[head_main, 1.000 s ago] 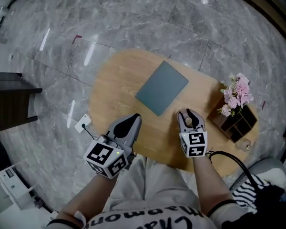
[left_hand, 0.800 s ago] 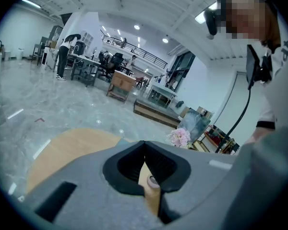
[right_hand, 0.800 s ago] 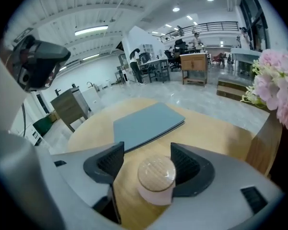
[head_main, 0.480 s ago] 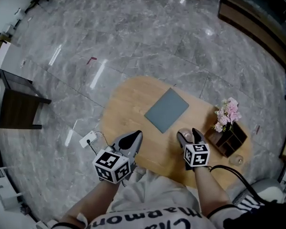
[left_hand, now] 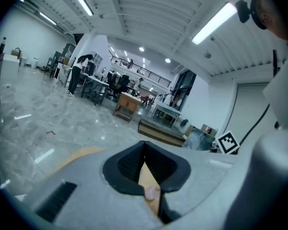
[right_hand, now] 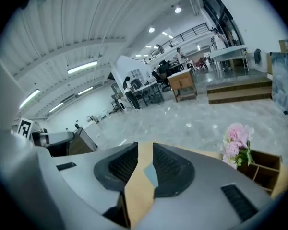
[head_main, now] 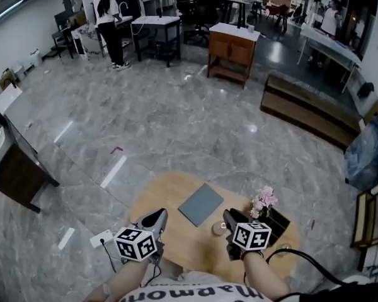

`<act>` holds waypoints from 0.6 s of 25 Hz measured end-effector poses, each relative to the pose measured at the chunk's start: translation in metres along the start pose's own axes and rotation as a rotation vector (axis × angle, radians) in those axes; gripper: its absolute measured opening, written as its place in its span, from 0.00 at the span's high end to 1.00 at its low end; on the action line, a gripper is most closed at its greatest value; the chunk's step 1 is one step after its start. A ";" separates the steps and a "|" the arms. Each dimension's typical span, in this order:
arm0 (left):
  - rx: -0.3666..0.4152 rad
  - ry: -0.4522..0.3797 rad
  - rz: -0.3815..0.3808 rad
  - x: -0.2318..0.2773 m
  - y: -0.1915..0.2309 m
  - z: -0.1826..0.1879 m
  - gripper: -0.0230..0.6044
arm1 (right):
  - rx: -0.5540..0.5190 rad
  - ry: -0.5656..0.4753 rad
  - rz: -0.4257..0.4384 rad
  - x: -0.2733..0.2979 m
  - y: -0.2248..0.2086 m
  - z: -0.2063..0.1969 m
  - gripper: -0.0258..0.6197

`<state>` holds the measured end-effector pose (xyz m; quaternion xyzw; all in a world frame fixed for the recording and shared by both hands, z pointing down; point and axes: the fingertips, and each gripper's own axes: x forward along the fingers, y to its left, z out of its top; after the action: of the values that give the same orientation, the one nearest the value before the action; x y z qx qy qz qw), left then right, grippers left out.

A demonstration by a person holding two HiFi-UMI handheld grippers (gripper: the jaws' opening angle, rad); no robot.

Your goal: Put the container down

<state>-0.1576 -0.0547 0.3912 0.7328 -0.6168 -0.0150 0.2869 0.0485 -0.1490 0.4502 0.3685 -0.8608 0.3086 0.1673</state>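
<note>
While the right gripper [head_main: 230,216] is closing its jaws, there's nothing between them. Its own view only shows bare tabletop [head_main: 167,197] and a sliver of the grey mat [head_main: 201,204] through the narrow gap, so it's empty and touching nothing. The left gripper [head_main: 156,218] has its tips pinched together on nothing too. Both forearms come up from the bottom of the head view, and both grippers point away from the person, over the tabletop's near edge, well apart from each other. The container [head_main: 218,229] stands on the tabletop close to that near edge, just left of the right gripper and just short of the mat's near corner. It's small, round and pale, too tiny to tell more.
</note>
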 end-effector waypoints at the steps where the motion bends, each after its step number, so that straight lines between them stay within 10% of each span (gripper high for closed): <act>1: 0.007 -0.038 -0.008 -0.004 -0.004 0.012 0.94 | -0.025 -0.043 0.016 -0.009 0.012 0.018 0.81; 7: 0.129 -0.273 -0.097 -0.051 -0.056 0.085 0.94 | -0.204 -0.282 -0.001 -0.087 0.071 0.104 0.83; 15: 0.247 -0.287 -0.300 -0.152 -0.135 0.100 0.94 | -0.262 -0.464 -0.004 -0.205 0.150 0.120 0.91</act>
<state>-0.1110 0.0534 0.1981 0.8363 -0.5324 -0.0858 0.0990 0.0680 -0.0379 0.1933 0.4064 -0.9080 0.1014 0.0122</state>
